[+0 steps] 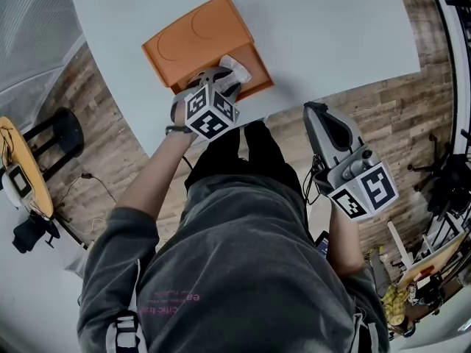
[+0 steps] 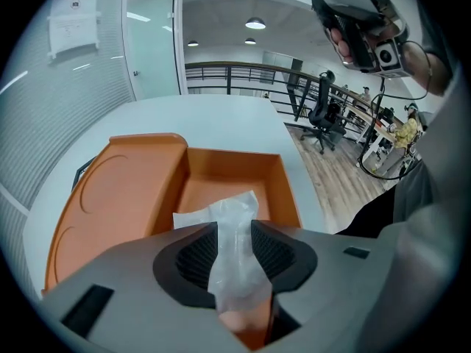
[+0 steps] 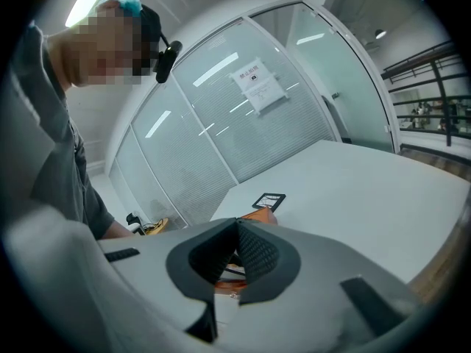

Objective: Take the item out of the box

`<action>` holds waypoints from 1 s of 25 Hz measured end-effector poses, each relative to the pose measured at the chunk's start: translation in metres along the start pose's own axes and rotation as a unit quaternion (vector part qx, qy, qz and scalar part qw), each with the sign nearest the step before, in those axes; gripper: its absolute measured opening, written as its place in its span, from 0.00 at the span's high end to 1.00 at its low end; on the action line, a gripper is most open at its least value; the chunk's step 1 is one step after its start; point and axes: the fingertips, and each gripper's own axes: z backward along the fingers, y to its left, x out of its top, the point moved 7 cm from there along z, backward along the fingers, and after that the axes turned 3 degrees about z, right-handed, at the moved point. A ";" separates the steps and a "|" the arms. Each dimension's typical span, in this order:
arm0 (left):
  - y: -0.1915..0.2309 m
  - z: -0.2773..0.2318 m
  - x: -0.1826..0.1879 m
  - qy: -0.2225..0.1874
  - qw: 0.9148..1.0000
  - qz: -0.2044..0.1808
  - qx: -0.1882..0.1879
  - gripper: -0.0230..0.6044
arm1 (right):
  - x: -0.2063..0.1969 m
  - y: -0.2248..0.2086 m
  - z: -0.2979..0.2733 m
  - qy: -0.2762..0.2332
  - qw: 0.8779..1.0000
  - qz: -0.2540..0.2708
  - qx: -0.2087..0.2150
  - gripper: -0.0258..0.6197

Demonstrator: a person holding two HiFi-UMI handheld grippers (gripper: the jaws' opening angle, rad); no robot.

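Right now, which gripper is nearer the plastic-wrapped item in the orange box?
Left. The left gripper is over the orange box with the plastic-wrapped item between its open fingers. The right gripper is shut, off the table's near edge, well clear of the box.

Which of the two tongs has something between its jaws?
The left tongs, over the orange box: a clear plastic bag stands between them. The right tongs are shut and empty.
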 end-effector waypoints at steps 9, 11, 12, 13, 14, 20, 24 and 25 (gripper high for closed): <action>-0.001 -0.010 0.001 0.025 1.000 0.004 -0.004 0.71 | 0.001 -0.002 0.005 -0.001 1.000 0.000 -0.003 0.95; 0.000 -0.011 0.000 0.027 1.000 0.008 -0.007 0.72 | 0.000 -0.001 0.003 -0.001 1.000 0.000 -0.003 0.95; 0.001 -0.012 -0.001 0.028 1.000 0.009 -0.008 0.73 | 0.000 -0.001 0.003 -0.001 1.000 0.000 -0.003 0.95; 0.002 -0.012 -0.001 0.029 1.000 0.008 -0.008 0.74 | 0.000 -0.001 0.002 -0.001 1.000 -0.001 -0.003 0.95; 0.003 -0.012 -0.002 0.030 1.000 0.006 -0.007 0.74 | 0.000 -0.001 0.001 -0.002 1.000 -0.001 -0.003 0.95; 0.002 -0.013 -0.001 0.030 1.000 0.005 -0.004 0.80 | 0.000 0.001 0.003 -0.006 1.000 -0.001 -0.002 0.95; 0.002 -0.011 0.000 0.031 1.000 -0.003 -0.004 0.85 | 0.001 0.004 0.005 -0.007 1.000 0.000 -0.002 0.95; 0.003 -0.012 0.001 0.031 0.999 -0.002 -0.005 0.86 | 0.001 0.004 0.004 -0.008 1.000 0.000 -0.001 0.95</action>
